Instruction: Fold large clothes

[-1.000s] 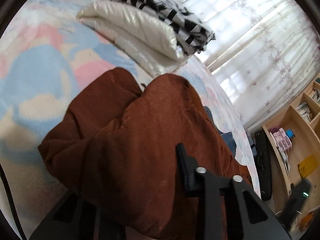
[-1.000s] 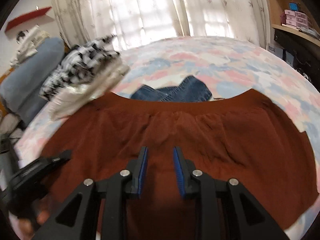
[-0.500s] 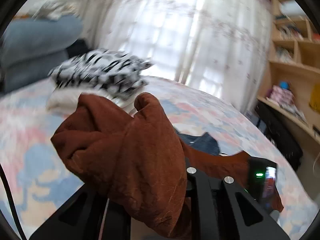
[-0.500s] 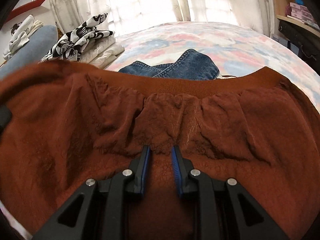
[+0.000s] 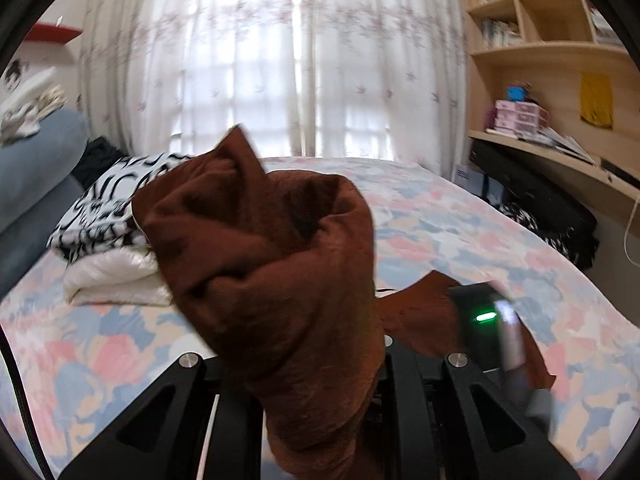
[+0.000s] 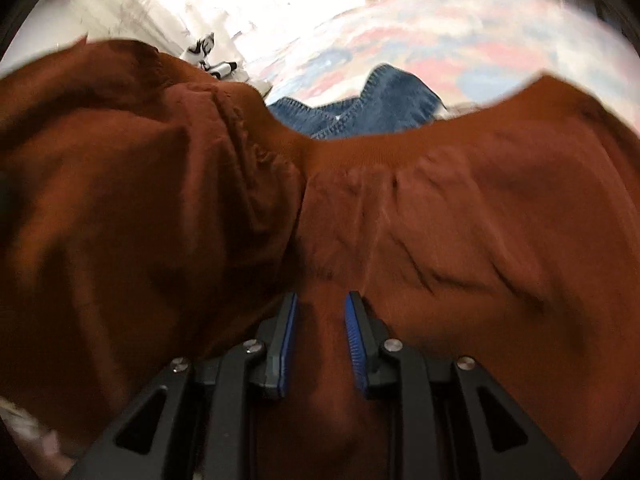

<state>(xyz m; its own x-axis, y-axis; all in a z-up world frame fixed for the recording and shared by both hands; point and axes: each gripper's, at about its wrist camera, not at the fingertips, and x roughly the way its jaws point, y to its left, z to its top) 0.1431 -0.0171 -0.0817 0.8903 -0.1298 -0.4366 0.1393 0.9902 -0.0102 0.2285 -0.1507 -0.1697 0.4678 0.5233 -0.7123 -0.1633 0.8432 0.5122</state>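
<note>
A large rust-brown garment (image 5: pixel 280 264) is bunched up in my left gripper (image 5: pixel 320 364), which is shut on it and holds it above the bed; the cloth hides the fingertips. In the right wrist view the same brown garment (image 6: pixel 460 220) spreads wide with its ribbed hem at the far edge. My right gripper (image 6: pixel 320 320) has its blue-padded fingers (image 6: pixel 354 336) closed on a fold of that cloth. The other gripper's body with a green light (image 5: pixel 486 328) shows at the right of the left wrist view.
The bed has a pastel patterned sheet (image 5: pixel 460 232). A folded white item (image 5: pixel 116 276) with a black-and-white patterned one (image 5: pixel 108 208) on top lies at the left. Blue jeans (image 6: pixel 360 108) lie beyond the brown hem. Curtains (image 5: pixel 288 60), shelves and a desk (image 5: pixel 552 152) stand behind and right.
My left gripper has lifted and swung the bunched brown cloth upward, from looking down at the bed to facing the window. The left part of the garment has folded over toward the right gripper.
</note>
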